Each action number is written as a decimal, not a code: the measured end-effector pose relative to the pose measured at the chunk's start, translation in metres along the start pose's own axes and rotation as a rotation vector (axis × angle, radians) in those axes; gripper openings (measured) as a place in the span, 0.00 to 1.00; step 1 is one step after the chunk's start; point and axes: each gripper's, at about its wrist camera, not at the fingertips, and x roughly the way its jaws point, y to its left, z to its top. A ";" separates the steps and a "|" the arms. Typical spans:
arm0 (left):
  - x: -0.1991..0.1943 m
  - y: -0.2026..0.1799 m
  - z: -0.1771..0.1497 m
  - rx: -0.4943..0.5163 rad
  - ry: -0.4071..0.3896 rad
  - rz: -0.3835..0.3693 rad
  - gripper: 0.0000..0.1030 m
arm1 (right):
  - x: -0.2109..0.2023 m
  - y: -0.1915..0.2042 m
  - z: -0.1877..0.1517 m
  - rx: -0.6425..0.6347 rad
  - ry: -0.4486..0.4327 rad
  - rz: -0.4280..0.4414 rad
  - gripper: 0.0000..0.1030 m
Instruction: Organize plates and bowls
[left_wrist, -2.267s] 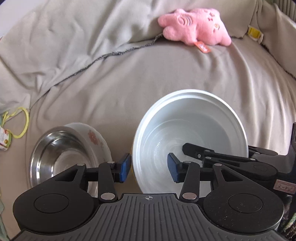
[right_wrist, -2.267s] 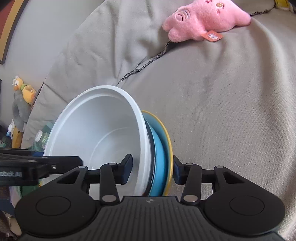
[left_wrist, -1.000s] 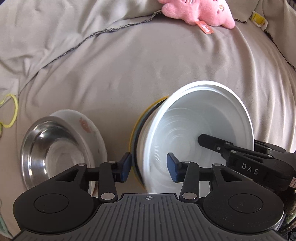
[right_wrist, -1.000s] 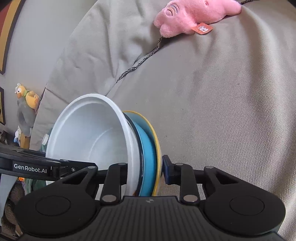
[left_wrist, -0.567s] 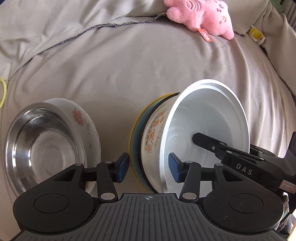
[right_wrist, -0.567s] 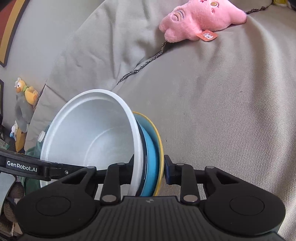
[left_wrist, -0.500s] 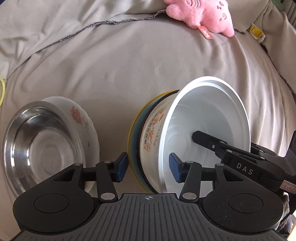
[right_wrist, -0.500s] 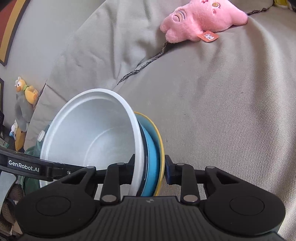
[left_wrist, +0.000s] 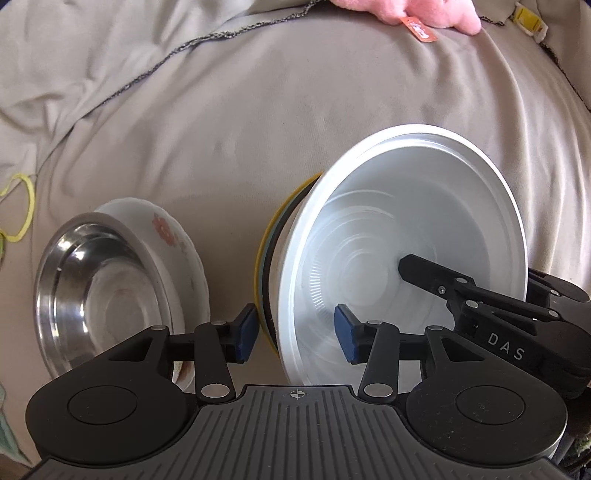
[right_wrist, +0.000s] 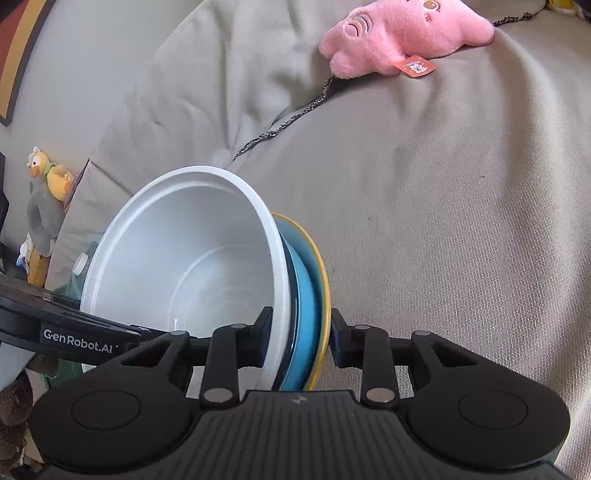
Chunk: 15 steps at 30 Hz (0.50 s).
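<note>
Far left, a stainless steel bowl (left_wrist: 99, 291) sits nested in a white floral dish (left_wrist: 173, 240) on the beige bedsheet (left_wrist: 295, 129). The left hand-held gripper (left_wrist: 297, 330) stands wide, its blue pads straddling the rims of a tilted stack without visible contact. The right hand-held gripper (right_wrist: 298, 338) is clamped on that stack: a white bowl (right_wrist: 192, 266) nested in a blue plate (right_wrist: 308, 306) with a yellow rim. A pink plush toy (right_wrist: 402, 33) lies beyond.

I count two bowls: white bowl (left_wrist: 402, 236), steel bowl (left_wrist: 99, 291); two plates: blue-yellow plate (right_wrist: 314, 295), floral plate (left_wrist: 173, 236); one pink plush (right_wrist: 402, 33).
</note>
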 end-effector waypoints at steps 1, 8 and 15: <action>0.003 0.001 0.002 -0.015 0.014 -0.006 0.49 | 0.000 0.000 0.000 -0.006 0.000 -0.002 0.29; 0.009 0.012 0.009 -0.115 0.030 -0.062 0.55 | 0.001 -0.003 0.002 0.005 0.006 0.004 0.30; 0.009 0.008 0.005 -0.079 0.027 -0.058 0.55 | 0.003 -0.005 0.002 0.004 0.010 0.012 0.32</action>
